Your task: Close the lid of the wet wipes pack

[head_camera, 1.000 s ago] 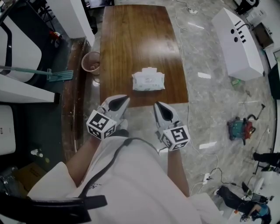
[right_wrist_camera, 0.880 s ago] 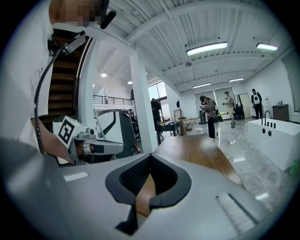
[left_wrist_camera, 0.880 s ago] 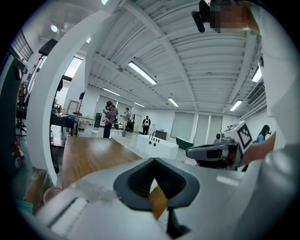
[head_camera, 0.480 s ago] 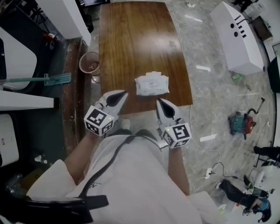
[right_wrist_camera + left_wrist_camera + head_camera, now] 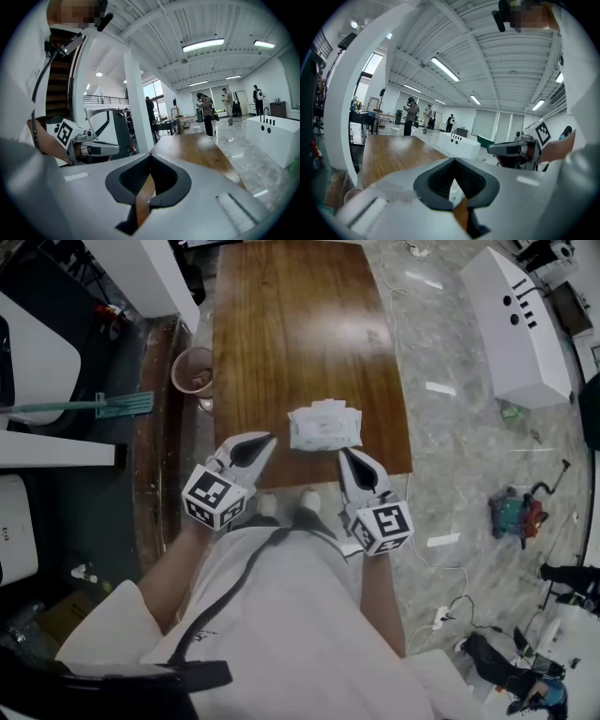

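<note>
Both jaws closed, empty; wet wipes pack (image 5: 324, 426) on worktop (image 5: 281, 334) just ahead, between left gripper (image 5: 266, 441) and right gripper (image 5: 346, 455), long axis crosswise, about equally near both.

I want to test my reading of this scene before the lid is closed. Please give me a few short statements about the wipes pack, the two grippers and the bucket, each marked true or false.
1. The wet wipes pack lies on the wooden table, close to the edge nearest the person. True.
2. The right gripper grips the pack. False: its jaws are shut on nothing, short of the pack.
3. The left gripper has its jaws shut and empty. True.
4. The bucket stands on the table. False: it stands off the table, beside its left edge.
</note>
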Demonstrator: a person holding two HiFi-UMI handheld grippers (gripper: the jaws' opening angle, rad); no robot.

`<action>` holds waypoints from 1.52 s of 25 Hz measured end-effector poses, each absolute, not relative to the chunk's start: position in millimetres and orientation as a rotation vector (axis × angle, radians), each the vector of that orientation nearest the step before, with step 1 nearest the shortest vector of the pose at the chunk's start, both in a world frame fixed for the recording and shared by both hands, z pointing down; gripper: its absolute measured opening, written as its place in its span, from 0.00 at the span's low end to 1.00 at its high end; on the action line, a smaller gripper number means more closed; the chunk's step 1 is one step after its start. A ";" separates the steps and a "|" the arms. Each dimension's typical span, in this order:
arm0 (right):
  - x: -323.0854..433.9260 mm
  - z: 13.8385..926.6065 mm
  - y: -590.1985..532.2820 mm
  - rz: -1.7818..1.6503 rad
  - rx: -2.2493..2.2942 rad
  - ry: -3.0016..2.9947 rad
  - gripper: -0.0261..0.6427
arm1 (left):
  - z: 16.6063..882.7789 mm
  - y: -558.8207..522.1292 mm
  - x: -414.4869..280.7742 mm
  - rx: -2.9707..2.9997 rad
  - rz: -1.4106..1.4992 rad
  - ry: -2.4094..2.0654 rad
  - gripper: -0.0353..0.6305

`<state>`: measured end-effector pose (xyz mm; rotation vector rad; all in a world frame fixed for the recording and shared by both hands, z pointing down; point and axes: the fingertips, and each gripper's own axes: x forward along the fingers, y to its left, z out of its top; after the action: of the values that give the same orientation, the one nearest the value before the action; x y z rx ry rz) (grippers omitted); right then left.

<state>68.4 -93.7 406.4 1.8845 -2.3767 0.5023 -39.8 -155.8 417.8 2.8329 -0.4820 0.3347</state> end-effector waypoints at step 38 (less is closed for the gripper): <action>144.5 529.7 -198.3 0.454 1.271 -2.418 0.10 | 543.7 -174.6 57.5 2.588 0.533 -0.727 0.06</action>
<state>144.5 -198.3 529.7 1.2715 -2.4184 0.4536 57.5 -174.6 543.7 2.5877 -0.7268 0.5326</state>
